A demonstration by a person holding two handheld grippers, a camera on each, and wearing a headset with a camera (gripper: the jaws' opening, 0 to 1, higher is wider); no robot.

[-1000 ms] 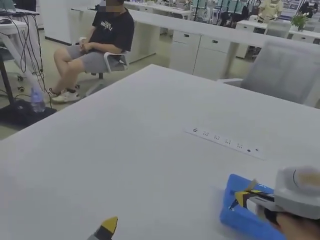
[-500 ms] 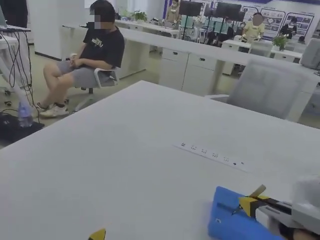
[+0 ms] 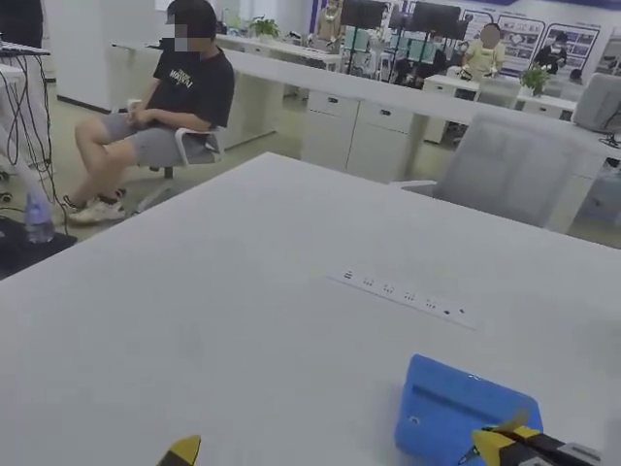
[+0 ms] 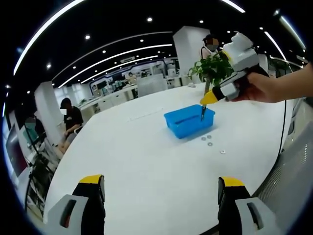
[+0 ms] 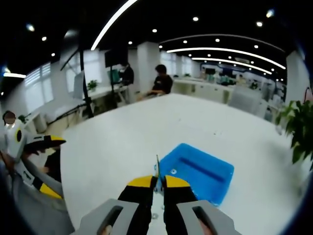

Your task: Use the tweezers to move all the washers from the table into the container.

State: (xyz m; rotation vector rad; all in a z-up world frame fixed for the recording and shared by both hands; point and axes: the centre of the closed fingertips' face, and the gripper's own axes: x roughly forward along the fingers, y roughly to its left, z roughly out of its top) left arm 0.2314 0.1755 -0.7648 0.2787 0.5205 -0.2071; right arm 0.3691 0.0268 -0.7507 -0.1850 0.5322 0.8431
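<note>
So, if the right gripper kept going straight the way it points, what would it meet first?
Probably the blue container: the right gripper, shut on the tweezers, aims their tip at its near corner. Rim or floor, I cannot tell; depth is unclear.

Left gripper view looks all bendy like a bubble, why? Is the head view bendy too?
Left gripper view: a fisheye lens curves the ceiling light strips and table edge into arcs. Right gripper view: same bulge, with the blue container sharp. Head view: straight lines, but soft and hazy.

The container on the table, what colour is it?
Blue; the container shows best in the right gripper view.
</note>
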